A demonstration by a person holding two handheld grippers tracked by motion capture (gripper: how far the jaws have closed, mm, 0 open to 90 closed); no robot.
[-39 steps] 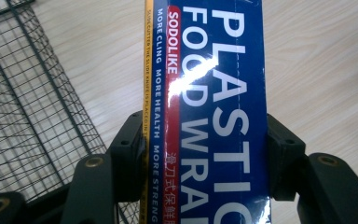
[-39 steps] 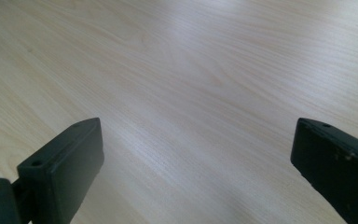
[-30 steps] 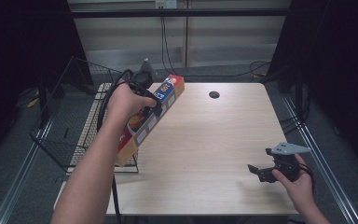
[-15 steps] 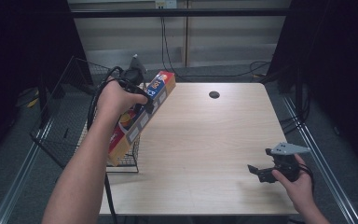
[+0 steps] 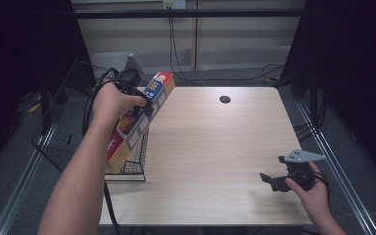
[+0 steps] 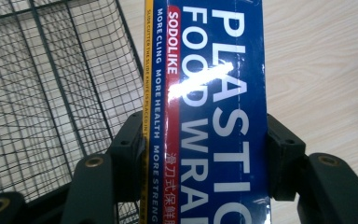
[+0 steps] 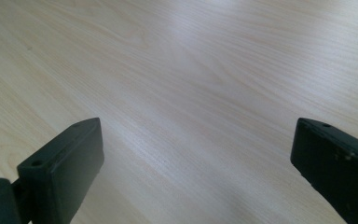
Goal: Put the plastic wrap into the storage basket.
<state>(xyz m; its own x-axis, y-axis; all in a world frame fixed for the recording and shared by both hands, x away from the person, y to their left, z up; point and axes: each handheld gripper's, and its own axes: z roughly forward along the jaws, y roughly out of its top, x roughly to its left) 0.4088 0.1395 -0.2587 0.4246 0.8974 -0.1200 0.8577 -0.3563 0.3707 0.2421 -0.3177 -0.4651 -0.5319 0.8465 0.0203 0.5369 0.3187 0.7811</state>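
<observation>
A long plastic wrap box (image 5: 139,120), blue, red and yellow, hangs tilted over the wire basket (image 5: 68,142) at the table's left edge. My left gripper (image 5: 142,105) is shut on the box around its middle. In the left gripper view the blue box (image 6: 214,112) with white lettering sits clamped between both jaws, basket mesh (image 6: 51,93) to its left. My right gripper (image 5: 270,180) rests low over the table's front right, open, with nothing between its jaws. The right gripper view has its gripper (image 7: 196,158) wide apart over bare wood.
The light wooden table (image 5: 215,156) has a small dark round hole (image 5: 224,99) near its far edge. The black wire basket hangs off the table's left side. Cables run along the floor behind the table.
My left gripper has carried the box leftward and further over the wire basket, its lower end dropping toward the basket. The right gripper has stayed where it was.
</observation>
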